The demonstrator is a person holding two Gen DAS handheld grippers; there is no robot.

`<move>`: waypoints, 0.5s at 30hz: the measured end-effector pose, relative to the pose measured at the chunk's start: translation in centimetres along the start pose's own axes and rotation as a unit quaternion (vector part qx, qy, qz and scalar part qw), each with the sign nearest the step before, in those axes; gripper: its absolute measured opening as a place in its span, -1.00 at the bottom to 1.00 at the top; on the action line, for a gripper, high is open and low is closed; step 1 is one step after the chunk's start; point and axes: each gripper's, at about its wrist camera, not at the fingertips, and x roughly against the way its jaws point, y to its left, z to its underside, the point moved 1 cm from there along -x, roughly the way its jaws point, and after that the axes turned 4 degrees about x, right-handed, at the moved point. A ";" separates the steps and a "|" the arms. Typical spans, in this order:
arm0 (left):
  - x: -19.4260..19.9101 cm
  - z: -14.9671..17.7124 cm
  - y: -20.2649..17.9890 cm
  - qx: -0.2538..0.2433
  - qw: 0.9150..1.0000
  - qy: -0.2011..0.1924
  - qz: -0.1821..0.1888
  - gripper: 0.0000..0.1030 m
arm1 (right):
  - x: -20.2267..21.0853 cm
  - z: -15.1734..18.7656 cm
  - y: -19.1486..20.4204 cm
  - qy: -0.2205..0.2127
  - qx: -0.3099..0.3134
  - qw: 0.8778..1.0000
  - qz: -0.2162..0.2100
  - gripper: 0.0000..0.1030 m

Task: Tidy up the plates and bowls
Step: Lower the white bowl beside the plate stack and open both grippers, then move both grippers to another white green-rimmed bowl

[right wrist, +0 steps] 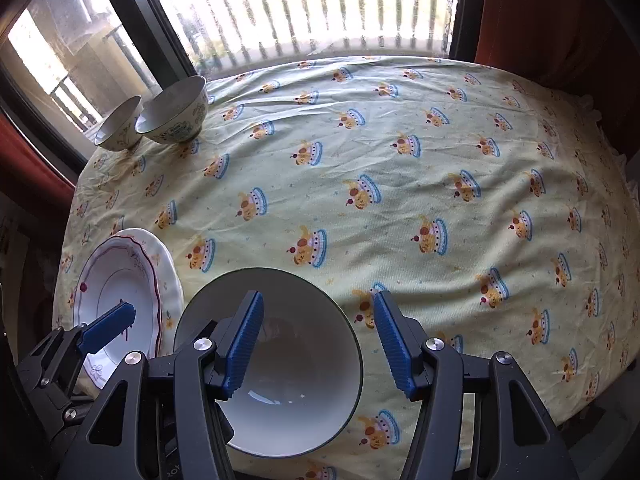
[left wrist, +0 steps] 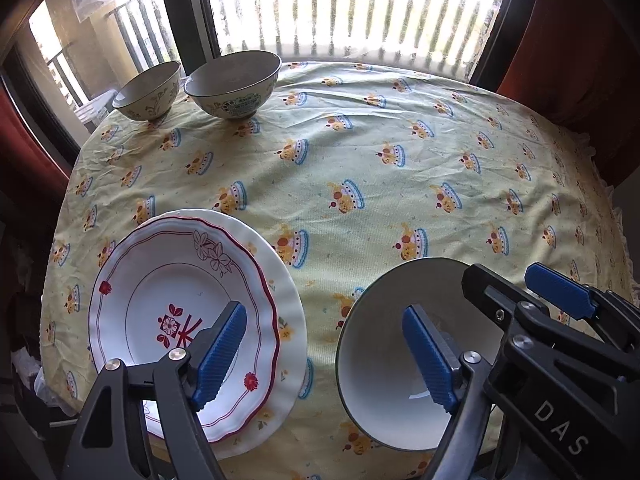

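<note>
A red-trimmed plate (left wrist: 180, 280) lies stacked on a larger white scalloped plate (left wrist: 288, 304) at the near left of the table. Beside it to the right sits a white bowl (left wrist: 376, 360) with a dark rim. My left gripper (left wrist: 326, 356) is open above them, one pad over the plate and the other over the bowl's inside. My right gripper (right wrist: 319, 344) is open astride the bowl's (right wrist: 304, 360) right rim, and its pads do not touch the rim. Two patterned bowls (left wrist: 148, 92) (left wrist: 234, 84) stand side by side at the far left corner.
A yellow printed tablecloth (left wrist: 400, 140) covers the table. A barred window runs behind the far edge, and red curtains hang at both sides. In the right wrist view the stacked plates (right wrist: 116, 280) lie at the near left, close to the table's edge.
</note>
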 end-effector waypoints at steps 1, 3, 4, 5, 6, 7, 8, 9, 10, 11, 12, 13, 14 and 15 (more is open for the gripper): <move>0.3 -0.3 0.3 0.001 1.000 -0.005 0.000 0.60 | 0.2 -0.3 0.4 -0.002 0.005 1.000 0.002 0.19; 0.7 -1.0 1.1 0.003 1.000 -0.012 0.003 0.60 | 0.6 -1.0 1.3 -0.008 0.014 1.000 0.002 0.19; 0.9 -1.4 1.5 0.004 1.000 -0.015 0.005 0.60 | 0.8 -1.5 1.8 -0.012 0.017 1.000 0.002 0.19; 1.0 -1.8 2.0 0.004 1.000 -0.017 0.005 0.60 | 0.9 -1.9 2.2 -0.016 0.019 1.000 0.001 0.19; 1.2 -2.3 2.4 0.003 1.000 -0.022 0.007 0.60 | 0.9 -2.3 2.6 -0.019 0.020 1.000 -0.003 0.19; 1.3 -2.9 2.8 0.001 1.000 -0.025 0.007 0.60 | 1.0 -2.7 3.1 -0.022 0.020 1.000 -0.007 0.19; 1.4 -3.4 3.3 -0.001 1.000 -0.029 0.006 0.60 | 1.0 -3.2 3.6 -0.025 0.019 0.999 -0.007 0.19; 1.4 -3.9 3.8 -0.003 0.999 -0.032 0.005 0.60 | 1.0 -3.6 4.1 -0.028 0.018 0.999 -0.006 0.19; 1.5 -4.5 4.3 -0.004 0.999 -0.036 0.004 0.60 | 0.9 -4.1 4.6 -0.031 0.016 0.999 -0.005 0.19; 1.5 -5.0 4.8 -0.005 0.999 -0.040 0.005 0.60 | 0.9 -4.6 5.1 -0.035 0.015 0.999 -0.004 0.19; 1.5 -5.6 5.4 -0.006 0.999 -0.043 0.006 0.60 | 0.8 -5.2 5.7 -0.039 0.014 0.999 -0.002 0.19; 1.6 -6.1 5.9 -0.007 0.999 -0.047 0.006 0.60 | 0.8 -5.7 6.2 -0.044 0.011 0.999 -0.001 0.19; 1.6 -6.7 6.4 -0.009 0.999 -0.050 0.006 0.60 | 0.8 -6.2 6.7 -0.048 0.009 0.999 0.001 0.19; 1.6 -7.2 6.9 -0.010 0.999 -0.053 0.006 0.60 | 0.7 -6.7 7.2 -0.051 0.007 0.999 0.002 0.19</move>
